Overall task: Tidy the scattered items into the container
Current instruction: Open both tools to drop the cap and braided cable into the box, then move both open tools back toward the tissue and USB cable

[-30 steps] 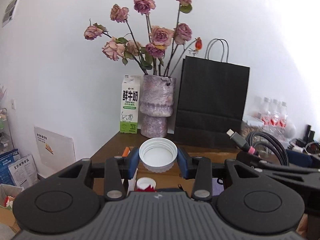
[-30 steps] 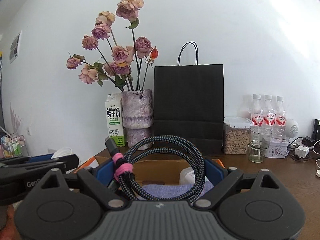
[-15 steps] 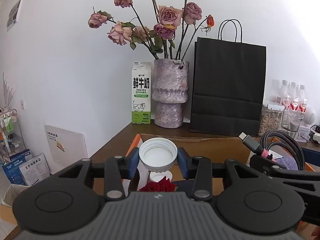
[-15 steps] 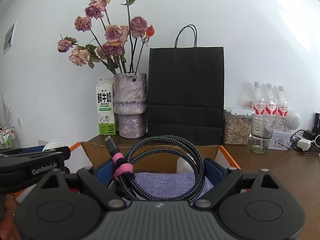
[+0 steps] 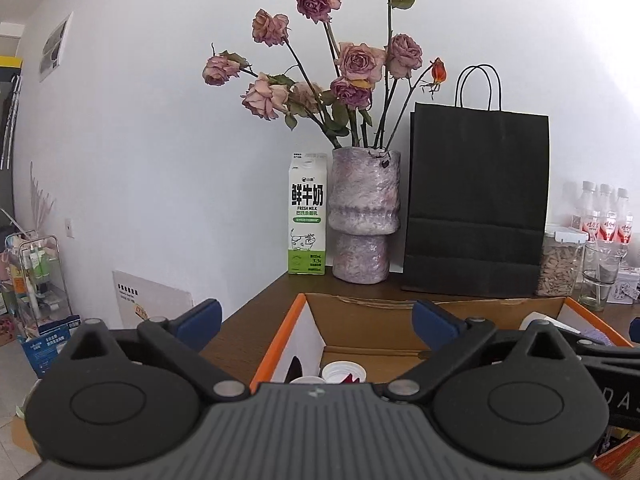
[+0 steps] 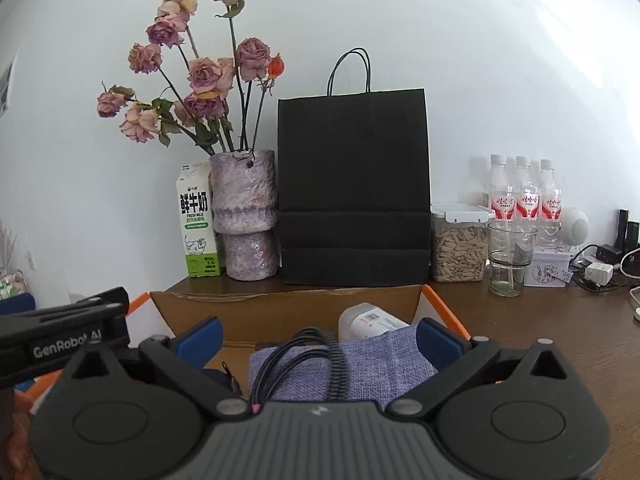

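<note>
My left tool point(image 5: 316, 322) is spread wide with nothing between its blue pads, hanging over the left end of the cardboard box point(image 5: 360, 322); a white cap point(image 5: 343, 372) lies inside, open side up, beside something red I can't identify. My right tool point(image 6: 318, 338) is released too, over the braided cable point(image 6: 320, 360), which lies coiled on a purple cloth point(image 6: 384, 360) in the same box, next to a pale plastic bottle point(image 6: 366, 318). I judge the cap light, stiff and a bit slippery, best pinched across its ribbed rim; the cable is limp and springy, so I'd take it at the pink tie point(image 6: 253, 407) where the loops bunch. The cloth is soft and would need a gathered fold. Readable text: "FRESH MILK" and "3.3" on the milk carton point(image 5: 307, 216) standing on the surface, and "GenRobot AI" on the left tool's side in my right view.
</note>
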### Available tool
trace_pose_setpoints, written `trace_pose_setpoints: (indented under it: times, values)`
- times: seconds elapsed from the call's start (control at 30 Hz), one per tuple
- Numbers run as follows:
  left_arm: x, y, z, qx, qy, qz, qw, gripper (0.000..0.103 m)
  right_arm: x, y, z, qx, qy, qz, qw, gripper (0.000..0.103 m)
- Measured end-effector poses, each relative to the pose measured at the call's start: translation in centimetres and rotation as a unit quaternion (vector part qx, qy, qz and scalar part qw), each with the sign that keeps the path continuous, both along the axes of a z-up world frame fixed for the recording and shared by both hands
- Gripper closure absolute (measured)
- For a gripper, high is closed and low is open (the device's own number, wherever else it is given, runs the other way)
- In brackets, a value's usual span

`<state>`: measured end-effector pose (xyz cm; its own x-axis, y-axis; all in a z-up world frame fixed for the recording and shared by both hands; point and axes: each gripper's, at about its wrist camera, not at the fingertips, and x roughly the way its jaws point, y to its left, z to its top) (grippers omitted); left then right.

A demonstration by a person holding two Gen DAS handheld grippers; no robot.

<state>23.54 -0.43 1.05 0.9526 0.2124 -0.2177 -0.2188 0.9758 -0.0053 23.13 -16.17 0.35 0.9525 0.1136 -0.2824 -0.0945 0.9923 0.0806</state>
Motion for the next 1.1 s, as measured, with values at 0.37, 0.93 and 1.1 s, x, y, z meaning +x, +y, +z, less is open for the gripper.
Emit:
trace_pose_setpoints:
  times: [0.37,0.93,1.1]
  values:
    - [0.1,-0.3,-0.2,0.013,0.009,0.003,0.9999,0.000,-0.2,0.2,-0.3,-0.013,0.004,-0.007,1.000,0.000]
    - [-0.3,-0.5,-0.3,0.018,0.008,-0.002,0.9998,0.000,-0.6,0.2,-0.2,-0.018,0.000,-0.009,1.000,0.000]
    - [-0.3,-0.4,-0.3,0.017,0.007,-0.004,0.9998,0.000,-1.0,0.3,-0.1,-0.021,-0.001,-0.005,1.000,0.000]
